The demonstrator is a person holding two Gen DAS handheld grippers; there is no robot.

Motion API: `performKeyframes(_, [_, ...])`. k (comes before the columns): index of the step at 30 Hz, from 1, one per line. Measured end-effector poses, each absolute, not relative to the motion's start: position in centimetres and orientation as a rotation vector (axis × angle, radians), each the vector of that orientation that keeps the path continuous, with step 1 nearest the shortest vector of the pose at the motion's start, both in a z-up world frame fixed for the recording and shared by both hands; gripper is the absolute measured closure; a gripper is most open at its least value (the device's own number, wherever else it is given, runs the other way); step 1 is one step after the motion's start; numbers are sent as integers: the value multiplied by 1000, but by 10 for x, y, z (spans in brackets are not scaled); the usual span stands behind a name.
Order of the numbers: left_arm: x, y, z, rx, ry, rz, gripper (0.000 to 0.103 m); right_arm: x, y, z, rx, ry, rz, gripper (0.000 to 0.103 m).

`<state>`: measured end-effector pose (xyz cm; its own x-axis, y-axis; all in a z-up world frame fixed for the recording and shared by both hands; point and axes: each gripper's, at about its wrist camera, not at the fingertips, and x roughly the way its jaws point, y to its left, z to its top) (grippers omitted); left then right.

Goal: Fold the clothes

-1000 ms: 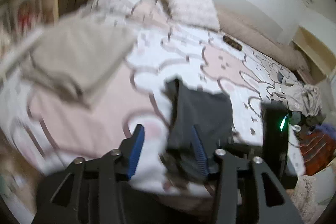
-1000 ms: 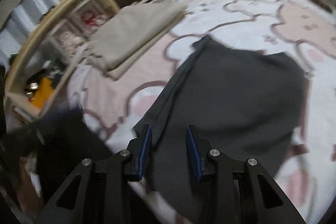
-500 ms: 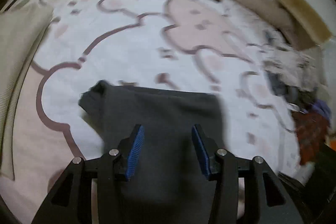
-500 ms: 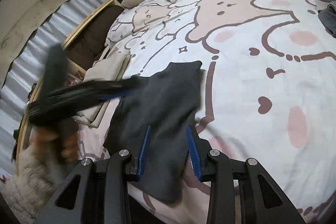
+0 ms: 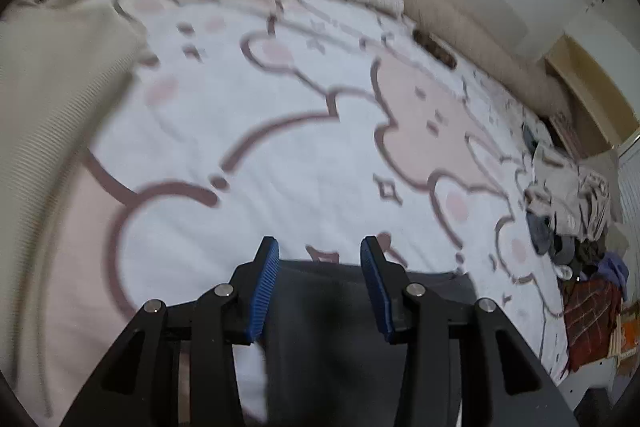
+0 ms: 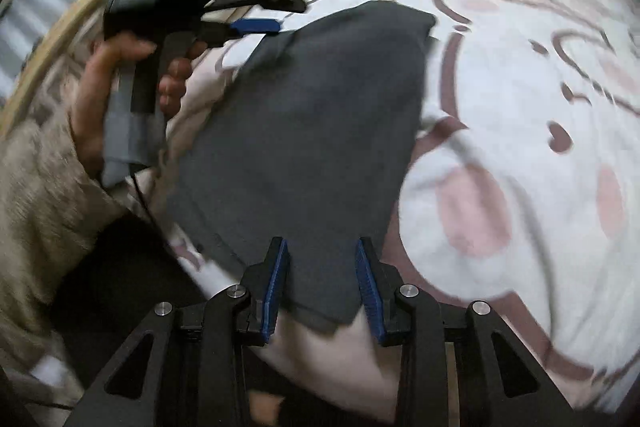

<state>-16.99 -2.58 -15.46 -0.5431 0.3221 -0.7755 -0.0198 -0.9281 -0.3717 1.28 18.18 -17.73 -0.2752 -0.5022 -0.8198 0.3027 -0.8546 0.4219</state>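
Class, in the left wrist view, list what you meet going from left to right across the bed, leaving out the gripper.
Folded beige ribbed cloth → dark grey garment at the near edge → heap of mixed unfolded clothes at the far right.

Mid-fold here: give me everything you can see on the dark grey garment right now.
The dark grey garment looks like soft, matte knit cloth, folded into a long panel with a seam line near its left edge. It lies flat on the cartoon-print bedspread. Its near hem sits between the open fingers of the right claw; the left claw, also open, is at its far left corner. Neither visibly pinches it.
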Motion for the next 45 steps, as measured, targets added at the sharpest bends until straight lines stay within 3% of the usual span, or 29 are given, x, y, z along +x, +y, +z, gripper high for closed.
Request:
performKeyframes(4, [-144, -42, -128, -1260, -508, 2601, 59, -10, 192, -138, 1320, -284, -2265, 67])
performKeyframes(8, [-127, -41, -132, -1271, -519, 2531, 59, -49, 171, -118, 1195, -133, -2320, 67])
performKeyframes(11, [-127, -29, -149, -1360, -501, 2443, 59, -79, 142, -135, 1209, 41, -2298, 67])
performKeyframes(14, [-137, -14, -165, -1427, -431, 2426, 59, -112, 136, -170, 1314, 100, -2289, 68])
performKeyframes(21, [-166, 14, -194, -1483, -147, 2537, 59, -154, 167, -197, 1407, -77, -2384, 68])
performKeyframes(26, [-165, 9, -198, -1451, -110, 2556, 58, -128, 193, -170, 1356, -270, -2435, 67])
performKeyframes(30, [-164, 9, -197, -1432, -90, 2568, 56, -75, 169, -156, 1250, -161, -2383, 67])
performKeyframes(37, [-140, 1, -172, -1332, -107, 2645, 56, -4, 140, -209, 1159, 82, -2410, 67])
performKeyframes(45, [-59, 12, -127, -1124, -11, 2692, 55, -14, 146, -211, 1191, -10, -2367, 64])
